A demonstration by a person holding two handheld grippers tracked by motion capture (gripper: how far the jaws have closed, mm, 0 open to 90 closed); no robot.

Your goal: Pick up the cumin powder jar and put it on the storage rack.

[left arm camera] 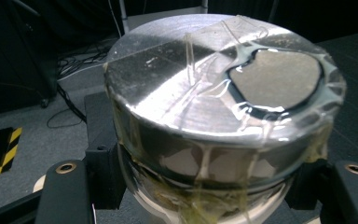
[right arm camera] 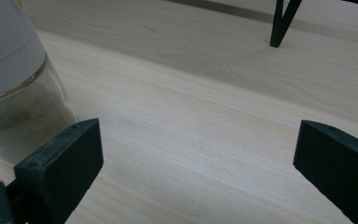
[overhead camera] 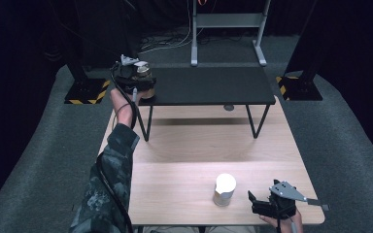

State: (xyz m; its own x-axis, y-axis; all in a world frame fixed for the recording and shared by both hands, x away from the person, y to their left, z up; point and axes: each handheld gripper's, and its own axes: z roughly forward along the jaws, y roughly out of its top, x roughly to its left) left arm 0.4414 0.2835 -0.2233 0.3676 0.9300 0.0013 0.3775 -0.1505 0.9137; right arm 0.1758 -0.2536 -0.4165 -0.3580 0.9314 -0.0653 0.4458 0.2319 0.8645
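High view, upper left: left gripper [overhead camera: 143, 82] jaws pinch a metal-lidded glass jar [overhead camera: 144, 73]; rigid, slippery, fragile, best gripped below the lid. Right gripper [overhead camera: 258, 201] jaws spread.

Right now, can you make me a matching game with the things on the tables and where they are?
Things:
1. jar with the silver lid
2. jar with the white lid
3. right gripper
4. black shelf

Places or states:
A. open, near the front right corner
B. standing alone on the wooden table
C. raised on thin legs
D. held between the left gripper jaws

Pairs: 1-D, 2-B, 3-A, 4-C
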